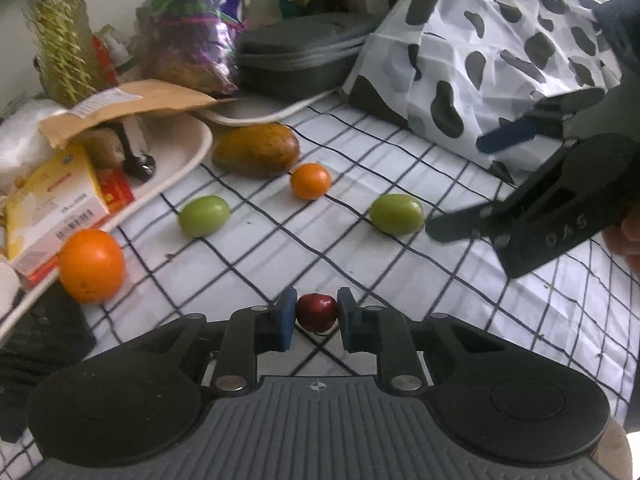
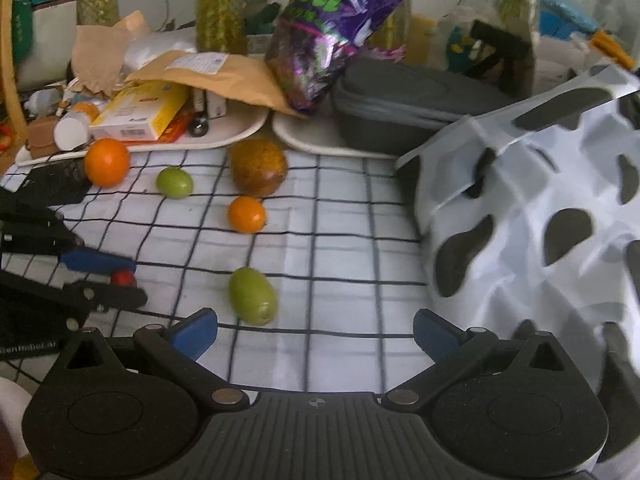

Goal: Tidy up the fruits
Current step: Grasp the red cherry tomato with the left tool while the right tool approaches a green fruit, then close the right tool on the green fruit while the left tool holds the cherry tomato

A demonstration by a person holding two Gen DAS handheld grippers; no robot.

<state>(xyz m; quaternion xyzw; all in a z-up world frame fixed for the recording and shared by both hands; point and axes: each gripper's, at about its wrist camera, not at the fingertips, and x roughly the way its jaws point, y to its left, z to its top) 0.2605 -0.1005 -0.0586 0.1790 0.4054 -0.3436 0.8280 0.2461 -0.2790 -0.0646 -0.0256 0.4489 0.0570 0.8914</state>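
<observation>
On the checked cloth (image 1: pixel 400 280), the left gripper (image 1: pixel 316 314) clamps a cherry (image 1: pixel 317 312); the right gripper's (image 2: pixel 316 332) fingers gape behind a green fruit (image 2: pixel 252 296).

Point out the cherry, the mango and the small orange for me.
cherry (image 1: pixel 316 312): left wrist view, its rounded front between the left claw's pads.
mango (image 2: pixel 258 166): right wrist view, middle of its skin.
small orange (image 2: pixel 246 214): right wrist view, its centre.

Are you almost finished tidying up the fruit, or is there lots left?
Lots left. Nothing looks sorted yet. The left gripper is closed on a small red fruit. The right gripper is open and empty near a green fruit. Still loose on the checked cloth: another green fruit, two oranges and a mango.
</observation>
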